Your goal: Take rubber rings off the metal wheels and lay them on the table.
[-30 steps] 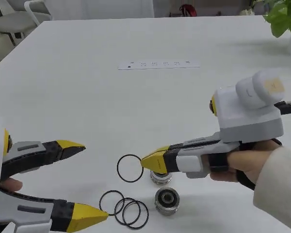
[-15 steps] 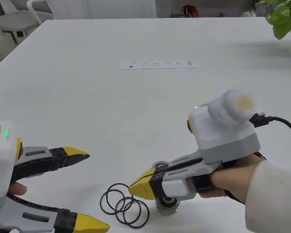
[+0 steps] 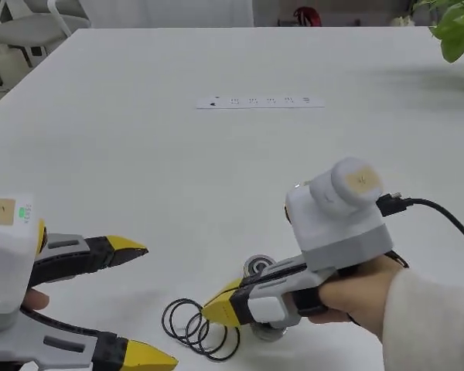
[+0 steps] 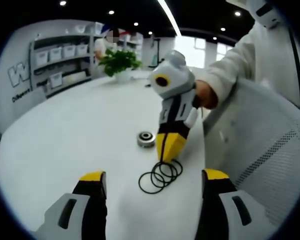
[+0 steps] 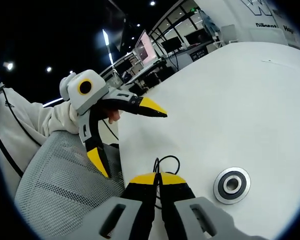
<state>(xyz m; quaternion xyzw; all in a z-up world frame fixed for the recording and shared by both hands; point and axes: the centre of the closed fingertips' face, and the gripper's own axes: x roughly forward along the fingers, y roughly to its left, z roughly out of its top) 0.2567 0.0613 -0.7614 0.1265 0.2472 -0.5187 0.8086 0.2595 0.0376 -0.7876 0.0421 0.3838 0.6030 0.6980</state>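
The right gripper (image 3: 209, 311) is held low over the table (image 3: 216, 170) with its jaws pressed together, apparently pinching one rubber ring (image 5: 168, 157) so that it can be laid with the pile of rings (image 3: 193, 331) just beside its tip. A bare metal wheel (image 3: 257, 267) is seen just behind it. The left gripper (image 3: 156, 305) is held spread wide and empty near the pile, probably ready to help
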